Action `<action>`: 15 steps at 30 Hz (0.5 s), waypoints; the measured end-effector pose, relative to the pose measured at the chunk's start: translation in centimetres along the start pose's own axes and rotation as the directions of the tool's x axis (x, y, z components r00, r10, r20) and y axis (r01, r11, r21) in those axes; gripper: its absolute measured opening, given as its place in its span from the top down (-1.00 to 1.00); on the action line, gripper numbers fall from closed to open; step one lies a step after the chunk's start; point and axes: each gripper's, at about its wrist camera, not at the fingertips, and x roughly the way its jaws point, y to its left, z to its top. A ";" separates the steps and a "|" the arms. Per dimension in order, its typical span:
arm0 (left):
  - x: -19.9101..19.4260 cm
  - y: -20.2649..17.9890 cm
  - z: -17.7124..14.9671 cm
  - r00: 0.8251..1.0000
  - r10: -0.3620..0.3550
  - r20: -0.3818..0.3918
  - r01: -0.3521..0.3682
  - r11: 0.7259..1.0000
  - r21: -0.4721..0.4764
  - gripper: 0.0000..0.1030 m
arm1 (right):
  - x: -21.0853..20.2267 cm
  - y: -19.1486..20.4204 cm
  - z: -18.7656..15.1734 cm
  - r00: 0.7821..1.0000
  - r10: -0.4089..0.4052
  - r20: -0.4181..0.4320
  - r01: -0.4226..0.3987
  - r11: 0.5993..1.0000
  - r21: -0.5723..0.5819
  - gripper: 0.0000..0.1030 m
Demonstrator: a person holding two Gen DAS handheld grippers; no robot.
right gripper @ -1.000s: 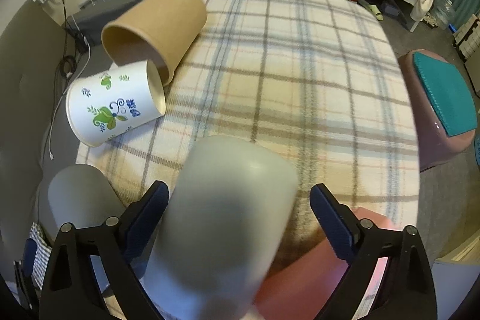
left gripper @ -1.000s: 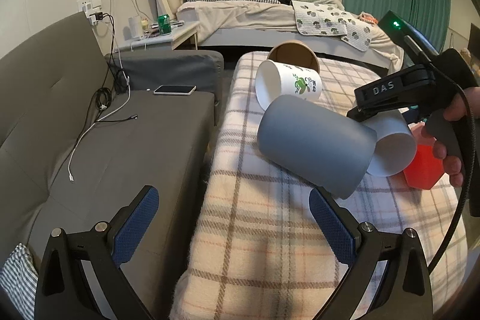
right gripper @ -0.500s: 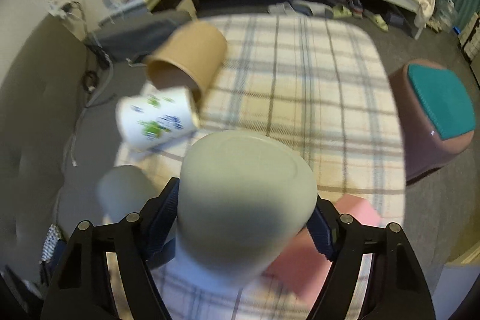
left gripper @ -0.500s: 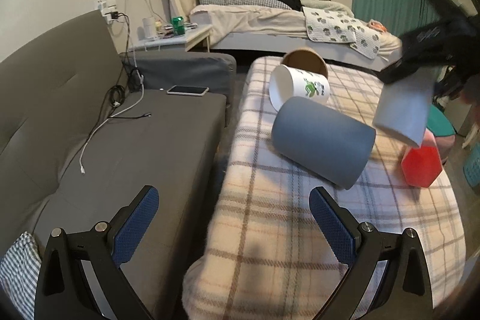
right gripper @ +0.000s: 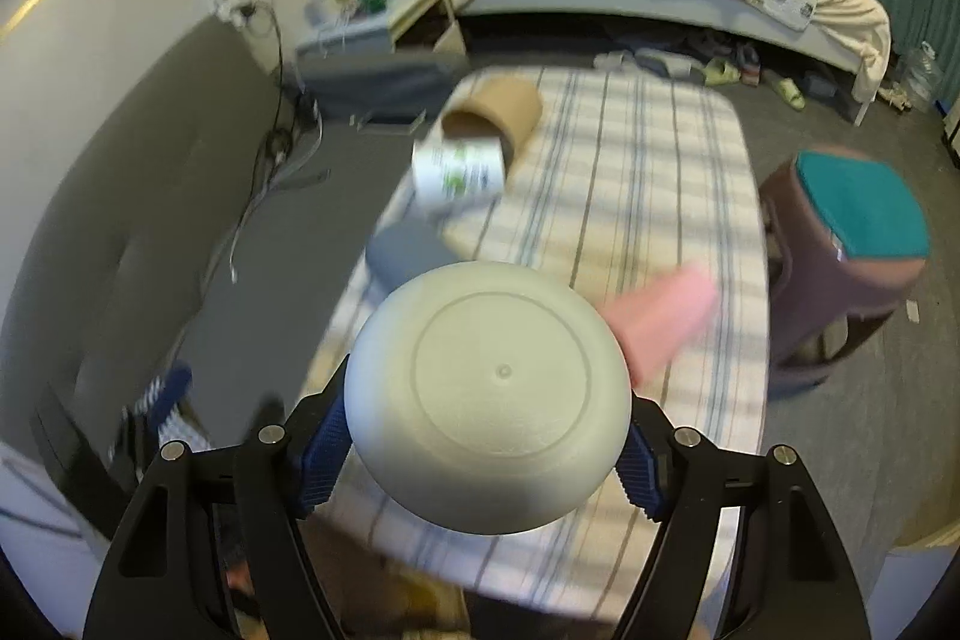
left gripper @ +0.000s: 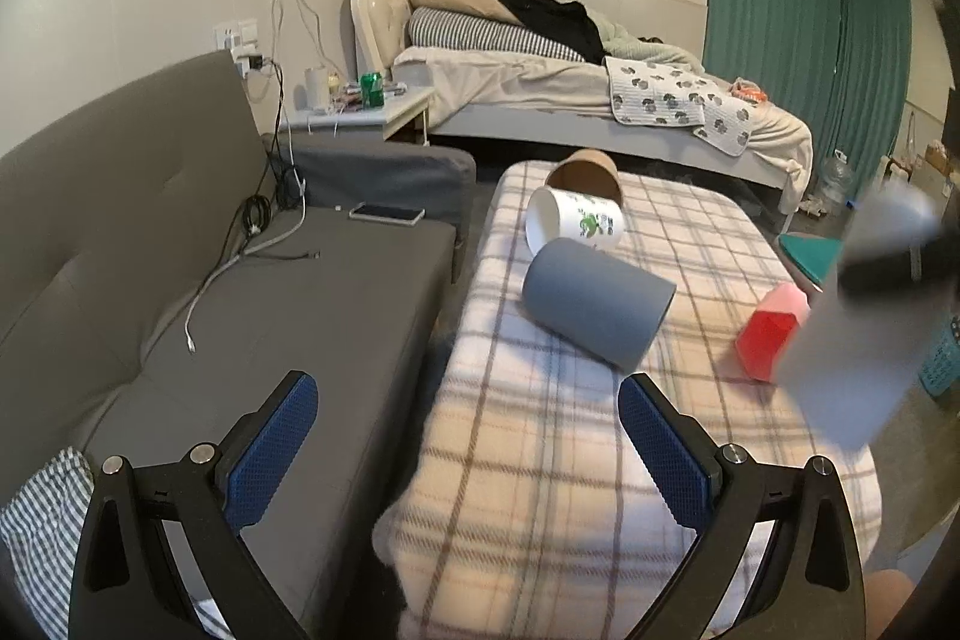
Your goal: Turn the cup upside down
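- Left wrist view: the left claw (left gripper: pixel 468 436) hangs with its jaws spread wide and nothing between them, low over the near-left corner of a plaid-covered bench (left gripper: pixel 540 460).
- Three cups lie on their sides along the bench's left edge: a grey cup (left gripper: pixel 597 301) nearest, a white printed cup (left gripper: pixel 576 226) behind it, and a brown paper cup (left gripper: pixel 588 172) at the far end, touching the white one. The white cup's mouth faces the camera and looks empty; the others' insides cannot be seen.
- One red box (left gripper: pixel 771 331) sits by the right edge. A fourth, pale cup (left gripper: pixel 852 358) shows blurred at far right, in the air above that edge, a dark clamp across it.
- One phone (left gripper: pixel 387 213) lies on the grey sofa (left gripper: pixel 270 316) left of the bench.
- Right wrist view: the right claw (right gripper: pixel 480 445) is clamped on the pale cup (right gripper: pixel 489 403), blue pads pressed to both sides, its flat base toward the lens, above the bench's near end.
- The same three cups lie below, blurred; one stool (right gripper: pixel 852 232) stands right of the bench.
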 end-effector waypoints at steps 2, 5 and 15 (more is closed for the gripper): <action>0.2 0.3 -0.2 1.000 -0.002 -0.011 0.001 1.000 -0.014 -1.00 | 1.1 -0.1 -1.9 0.999 0.013 -0.047 -0.013 1.000 0.004 -0.43; 0.5 0.4 -0.3 1.000 0.002 -0.022 -0.003 1.000 -0.021 -1.00 | 3.8 -0.6 -4.3 0.991 0.037 -0.128 -0.032 0.999 0.044 -0.43; 2.6 -0.1 -1.3 0.998 -0.006 -0.059 0.008 1.000 0.022 -1.00 | 9.3 -2.1 -4.7 0.982 0.100 -0.160 -0.080 0.989 0.124 -0.39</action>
